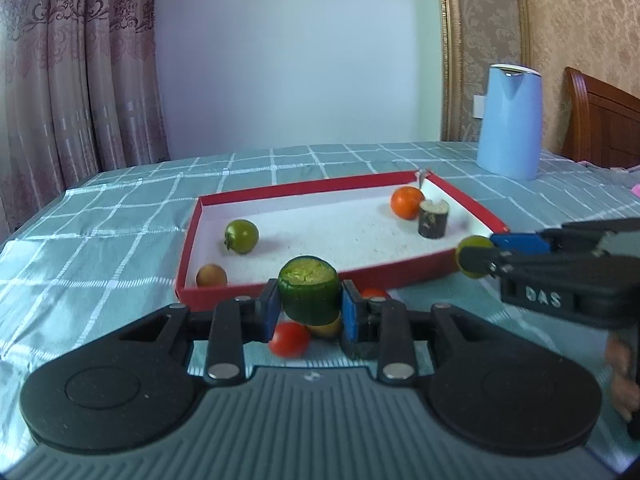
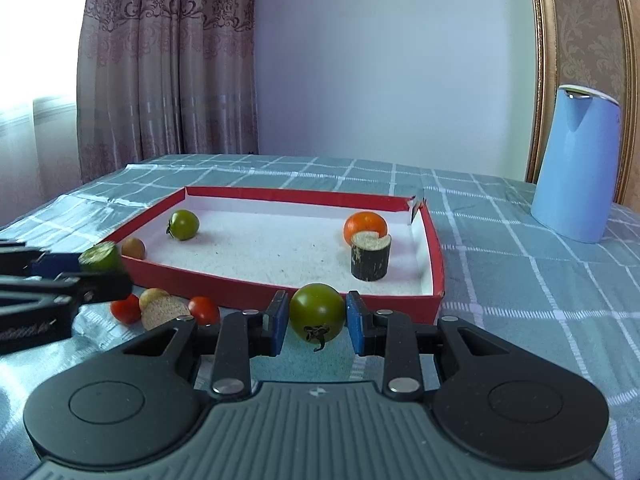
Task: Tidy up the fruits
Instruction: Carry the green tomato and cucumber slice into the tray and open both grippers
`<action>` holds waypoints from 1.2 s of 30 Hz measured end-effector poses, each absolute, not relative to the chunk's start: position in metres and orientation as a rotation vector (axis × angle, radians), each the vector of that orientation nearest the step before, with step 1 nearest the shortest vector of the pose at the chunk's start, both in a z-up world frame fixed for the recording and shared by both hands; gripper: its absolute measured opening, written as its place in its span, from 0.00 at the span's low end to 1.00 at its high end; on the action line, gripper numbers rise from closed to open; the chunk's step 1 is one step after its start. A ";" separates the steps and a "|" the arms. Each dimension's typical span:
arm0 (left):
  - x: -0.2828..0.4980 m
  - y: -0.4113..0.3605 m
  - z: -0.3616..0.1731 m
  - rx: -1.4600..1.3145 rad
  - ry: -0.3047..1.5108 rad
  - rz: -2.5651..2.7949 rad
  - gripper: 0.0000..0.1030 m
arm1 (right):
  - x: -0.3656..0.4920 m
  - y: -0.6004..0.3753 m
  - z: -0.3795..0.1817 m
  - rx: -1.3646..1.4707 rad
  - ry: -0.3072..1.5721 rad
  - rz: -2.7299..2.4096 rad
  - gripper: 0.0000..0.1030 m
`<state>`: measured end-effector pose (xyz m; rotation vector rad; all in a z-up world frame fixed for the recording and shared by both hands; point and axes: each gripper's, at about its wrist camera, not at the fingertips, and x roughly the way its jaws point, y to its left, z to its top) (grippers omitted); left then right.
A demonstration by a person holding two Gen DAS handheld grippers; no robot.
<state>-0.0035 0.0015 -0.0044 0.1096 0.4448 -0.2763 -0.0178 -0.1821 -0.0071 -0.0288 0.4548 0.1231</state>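
My left gripper (image 1: 310, 308) is shut on a green cucumber chunk (image 1: 310, 294), lifted just in front of the red tray (image 1: 280, 286). The same chunk (image 2: 100, 257) shows at the left in the right wrist view. My right gripper (image 2: 317, 318) is shut on a green tomato (image 2: 317, 310) near the tray's front wall (image 2: 256, 284); that tomato (image 1: 472, 254) also appears at the right in the left wrist view. Inside the tray lie another green tomato (image 2: 183, 225), a small brown fruit (image 2: 133, 248), an orange (image 2: 365, 225) and a dark cut chunk (image 2: 370, 258).
On the checked cloth before the tray lie two red cherry tomatoes (image 2: 126, 308) (image 2: 204, 310) and pale cut pieces (image 2: 164, 311). A blue kettle (image 2: 576, 166) stands at the back right. Curtains hang behind on the left, a wooden headboard (image 1: 604, 120) at the right.
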 end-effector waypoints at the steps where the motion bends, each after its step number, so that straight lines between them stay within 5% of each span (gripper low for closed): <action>1: 0.001 0.000 -0.003 0.109 0.447 -0.274 0.28 | -0.016 -0.182 -0.005 -0.035 0.452 0.122 0.29; 36: 0.138 -0.018 -0.010 0.094 0.516 -0.116 0.28 | 0.117 -0.166 -0.011 -0.046 0.606 0.057 0.29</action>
